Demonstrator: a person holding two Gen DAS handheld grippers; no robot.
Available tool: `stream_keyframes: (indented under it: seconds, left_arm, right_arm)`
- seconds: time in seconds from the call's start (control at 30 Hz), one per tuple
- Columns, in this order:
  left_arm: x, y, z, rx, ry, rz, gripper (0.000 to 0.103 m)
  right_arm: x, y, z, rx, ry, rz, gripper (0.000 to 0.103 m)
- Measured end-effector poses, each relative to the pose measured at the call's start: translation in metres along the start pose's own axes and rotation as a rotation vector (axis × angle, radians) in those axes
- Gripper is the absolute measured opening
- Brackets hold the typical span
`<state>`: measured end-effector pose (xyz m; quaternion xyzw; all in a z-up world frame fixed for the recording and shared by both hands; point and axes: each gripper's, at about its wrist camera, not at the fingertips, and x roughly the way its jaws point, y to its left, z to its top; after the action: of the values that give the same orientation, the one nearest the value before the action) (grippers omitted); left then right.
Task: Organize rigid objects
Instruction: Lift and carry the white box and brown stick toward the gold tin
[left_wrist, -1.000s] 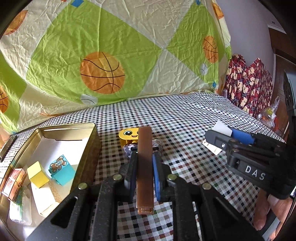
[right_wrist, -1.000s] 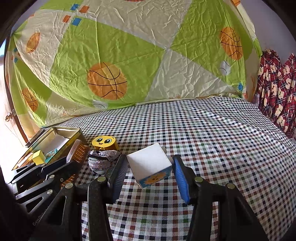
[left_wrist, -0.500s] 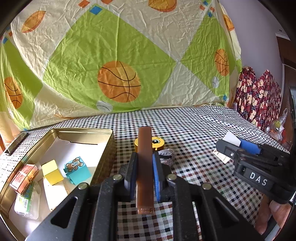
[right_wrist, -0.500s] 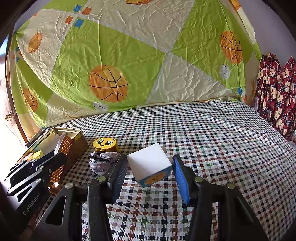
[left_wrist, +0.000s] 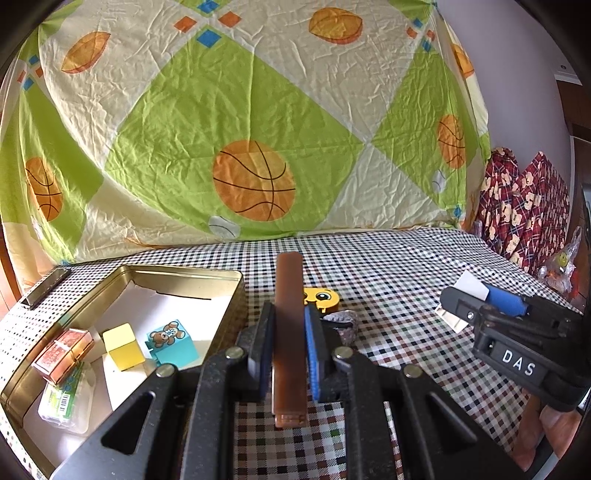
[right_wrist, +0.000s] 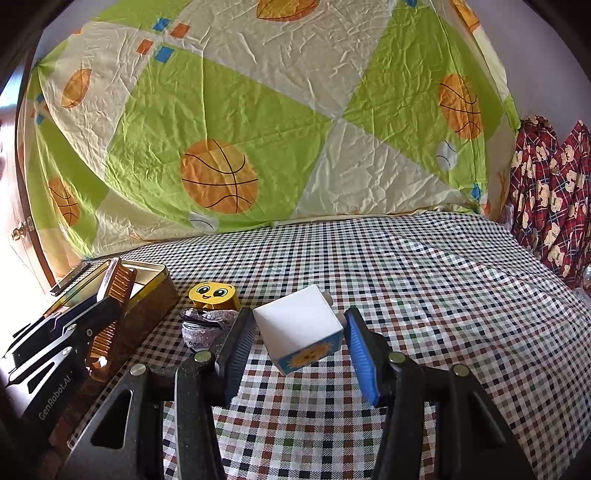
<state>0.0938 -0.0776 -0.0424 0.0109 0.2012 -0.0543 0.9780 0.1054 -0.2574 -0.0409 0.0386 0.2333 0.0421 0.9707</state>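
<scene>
Sorting is partly done, judging from what already lies in the gold tin (left_wrist: 236, 275): a yellow cube (left_wrist: 123, 350), a teal bear block (left_wrist: 173, 343), a reddish-brown packet (left_wrist: 63, 354) and a green-labelled clear packet (left_wrist: 61, 400) sit inside on white paper. Left out on the checked desk (left_wrist: 399, 266) are a yellow smiley block (right_wrist: 212, 295) and a purple crumpled bundle (right_wrist: 207, 323) (what it is I cannot tell), lying touching each other just beside the tin's outer wall. 2 more things are in the air, so roughly 4 items appear to be left.

Held by the left gripper (left_wrist: 288, 341) is a brown comb (left_wrist: 290, 332), its jaws pressed together on the comb's flat sides, the comb standing on edge and pointing forward. In the right wrist view the comb's far end hangs over the tin's near rim, so dropping it in looks like the step in hand.

Over on the other side, the right gripper (right_wrist: 295, 336) is clamped on a white cube with a sun picture (right_wrist: 299, 328), jaws partly apart to fit it, the cube tilted on a corner and lifted above the desk, well apart from the tin.
</scene>
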Motion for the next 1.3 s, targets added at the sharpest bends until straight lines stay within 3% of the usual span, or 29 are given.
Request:
stream_keyframes:
  seconds: [0.87, 1.3]
  left_arm:
    - [-0.022, 0.007, 0.0, -0.036, -0.115, 0.044, 0.014]
    - [-0.031, 0.016, 0.0, -0.069, -0.16, 0.125, 0.014]
  right_arm:
    - [-0.018, 0.007, -0.001, -0.027, -0.096, -0.015, 0.052]
    - [-0.025, 0.014, -0.001, -0.039, -0.14, 0.009, 0.052]
